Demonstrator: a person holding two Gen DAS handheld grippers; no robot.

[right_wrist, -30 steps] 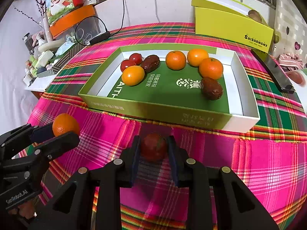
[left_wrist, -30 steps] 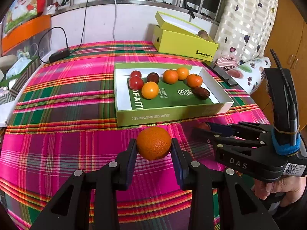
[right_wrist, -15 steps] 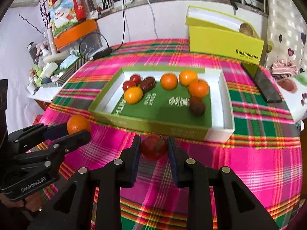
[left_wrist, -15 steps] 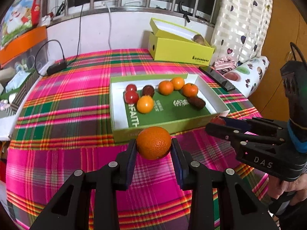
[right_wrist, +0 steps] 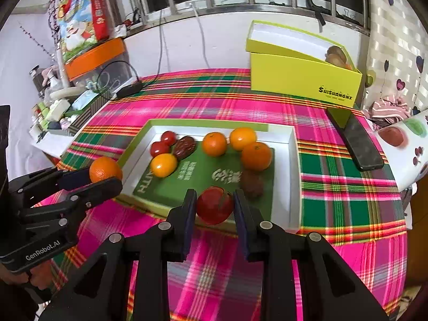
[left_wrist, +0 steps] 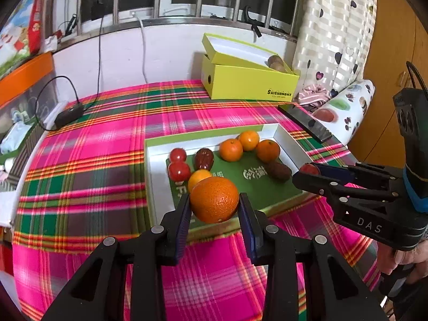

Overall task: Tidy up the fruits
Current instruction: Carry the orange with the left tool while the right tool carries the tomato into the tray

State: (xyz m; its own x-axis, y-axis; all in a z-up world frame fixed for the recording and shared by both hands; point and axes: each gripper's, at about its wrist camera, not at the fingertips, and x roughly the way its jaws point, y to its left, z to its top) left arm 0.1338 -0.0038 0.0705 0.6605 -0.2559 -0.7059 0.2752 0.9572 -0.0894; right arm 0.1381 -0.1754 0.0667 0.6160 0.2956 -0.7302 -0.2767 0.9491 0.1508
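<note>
My left gripper is clamped on an orange, held in the air over the near-left edge of the green tray. My right gripper is closed around a red tomato above the tray's near wall. Inside the tray I see three oranges, two small tomatoes, two dark dates and a yellow-orange fruit. Beyond stands a yellow box on the plaid cloth.

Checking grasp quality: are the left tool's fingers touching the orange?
Touching. In the left wrist view, both fingers press against the sides of the orange, which sits off the tablecloth between them with no gap.
</note>
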